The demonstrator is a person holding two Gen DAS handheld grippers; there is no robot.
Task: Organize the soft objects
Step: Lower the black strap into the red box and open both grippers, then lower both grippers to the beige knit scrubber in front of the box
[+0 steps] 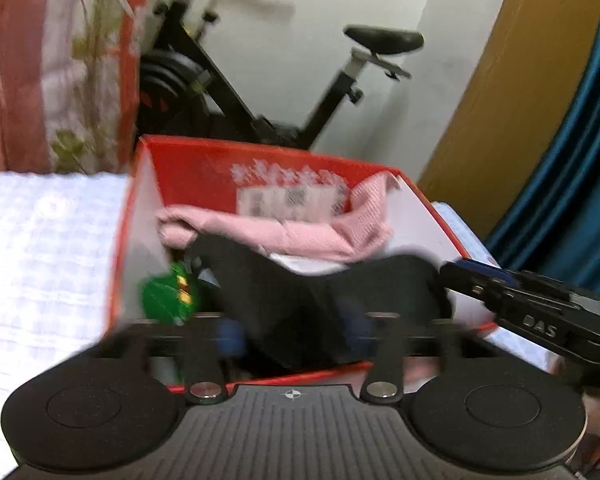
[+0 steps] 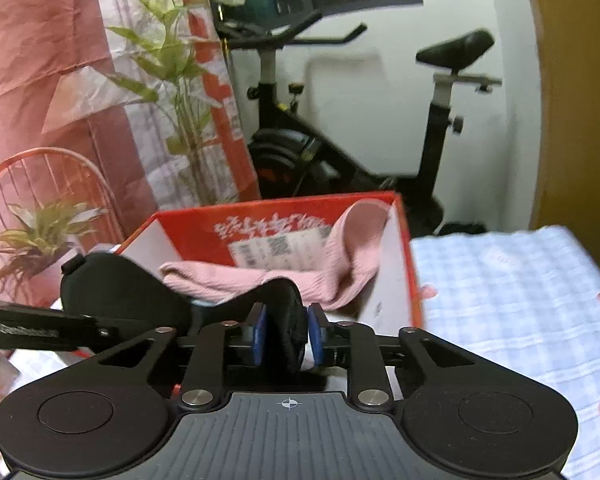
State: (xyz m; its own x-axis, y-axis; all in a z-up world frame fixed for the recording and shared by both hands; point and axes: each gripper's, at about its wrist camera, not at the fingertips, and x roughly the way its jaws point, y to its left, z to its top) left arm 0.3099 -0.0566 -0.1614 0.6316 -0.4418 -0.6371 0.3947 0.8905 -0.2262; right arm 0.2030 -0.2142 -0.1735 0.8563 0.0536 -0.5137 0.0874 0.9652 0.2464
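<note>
A red cardboard box point(image 1: 188, 168) with white inner walls stands on the bed; it also shows in the right wrist view point(image 2: 404, 264). A pink knit cloth point(image 1: 300, 232) lies inside, one end draped over the far right corner point(image 2: 352, 248). A black soft cloth point(image 1: 284, 292) hangs over the box. My left gripper point(image 1: 296, 332) is over the box's near edge with the black cloth between its blue pads, blurred. My right gripper point(image 2: 287, 338) is shut on the black cloth point(image 2: 284, 320). A green item point(image 1: 168, 296) lies inside at the left.
A bed with a white checked sheet point(image 1: 40, 272) carries the box and extends right point(image 2: 520, 320). An exercise bike point(image 1: 260, 92) stands behind against the wall. Pink curtain and plants point(image 2: 172, 80) are at left, with an orange wire chair point(image 2: 48, 184).
</note>
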